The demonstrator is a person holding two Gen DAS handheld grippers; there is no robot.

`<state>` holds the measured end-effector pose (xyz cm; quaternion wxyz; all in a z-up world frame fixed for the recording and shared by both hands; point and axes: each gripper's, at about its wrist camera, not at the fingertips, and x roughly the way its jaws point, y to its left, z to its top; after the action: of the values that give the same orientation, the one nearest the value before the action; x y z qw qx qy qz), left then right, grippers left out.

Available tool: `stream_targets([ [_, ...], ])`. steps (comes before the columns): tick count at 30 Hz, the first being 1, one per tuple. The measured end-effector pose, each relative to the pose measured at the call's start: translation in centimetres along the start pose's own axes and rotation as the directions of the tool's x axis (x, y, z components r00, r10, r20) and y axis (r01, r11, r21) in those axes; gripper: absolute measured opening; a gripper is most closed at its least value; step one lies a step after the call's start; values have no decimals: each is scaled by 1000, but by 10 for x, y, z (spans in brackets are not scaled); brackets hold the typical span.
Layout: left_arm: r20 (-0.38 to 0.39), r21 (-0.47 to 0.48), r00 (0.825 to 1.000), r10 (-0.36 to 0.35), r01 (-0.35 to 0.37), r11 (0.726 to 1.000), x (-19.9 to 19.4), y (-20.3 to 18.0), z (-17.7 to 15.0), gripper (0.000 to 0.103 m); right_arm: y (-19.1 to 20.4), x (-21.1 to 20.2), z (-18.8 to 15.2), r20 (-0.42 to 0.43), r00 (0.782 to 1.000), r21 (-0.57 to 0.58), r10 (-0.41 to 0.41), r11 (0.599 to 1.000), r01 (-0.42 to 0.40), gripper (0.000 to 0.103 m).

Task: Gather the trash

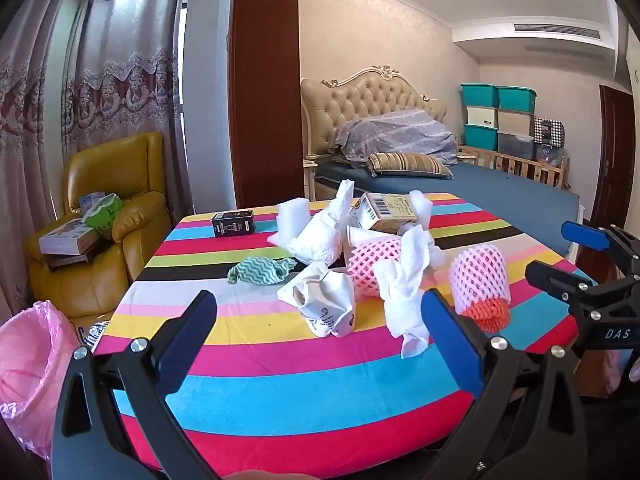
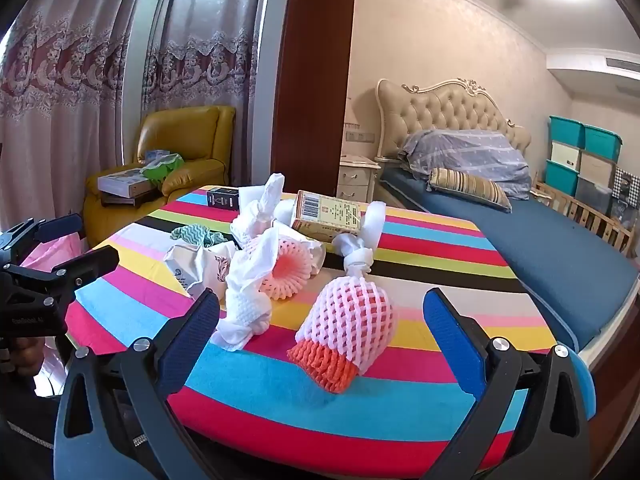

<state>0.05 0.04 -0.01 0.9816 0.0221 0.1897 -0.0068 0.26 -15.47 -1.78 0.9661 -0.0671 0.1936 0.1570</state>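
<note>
Left claw [image 1: 318, 334] held spread wide, nothing pinched; crumpled paper cup [image 1: 326, 302] and twisted tissue [image 1: 402, 298] seen just ahead between fingers. Right claw [image 2: 320, 336] likewise spread, empty; pink-orange foam net [image 2: 346, 330] lying between fingers on striped bench [image 2: 280, 396]. Cardboard box [image 2: 328, 216] farther ahead. Pink trash bag [image 1: 28, 368] left of left claw.

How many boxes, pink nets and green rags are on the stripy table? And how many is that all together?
Boxes: 2, the black box and the tan box
Pink nets: 2, the near net with orange at its end and the far net
Green rags: 1, the green rag
Total: 5
</note>
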Motion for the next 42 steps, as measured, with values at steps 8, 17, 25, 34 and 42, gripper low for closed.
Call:
stream_targets([
  [8, 2, 2, 1000, -1, 1, 1000, 3, -1, 2, 99, 5, 0, 0, 11, 1000, -18, -3, 1000, 4, 96],
  [17, -2, -8, 1000, -2, 2, 1000, 2, 0, 2, 99, 0, 1, -1, 1, 1000, 5, 0, 1000, 0, 96],
  [25, -4, -13, 1000, 0, 0, 1000, 2, 6, -1, 99, 0, 2, -1, -2, 1000, 5, 1, 1000, -1, 96],
  [34, -8, -22, 1000, 3, -3, 1000, 2, 6, -2, 99, -1, 2, -1, -1, 1000, 5, 1, 1000, -1, 96],
  [42, -8, -24, 1000, 2, -3, 1000, 2, 7, -2, 99, -2, 2, -1, -1, 1000, 6, 2, 1000, -2, 96],
])
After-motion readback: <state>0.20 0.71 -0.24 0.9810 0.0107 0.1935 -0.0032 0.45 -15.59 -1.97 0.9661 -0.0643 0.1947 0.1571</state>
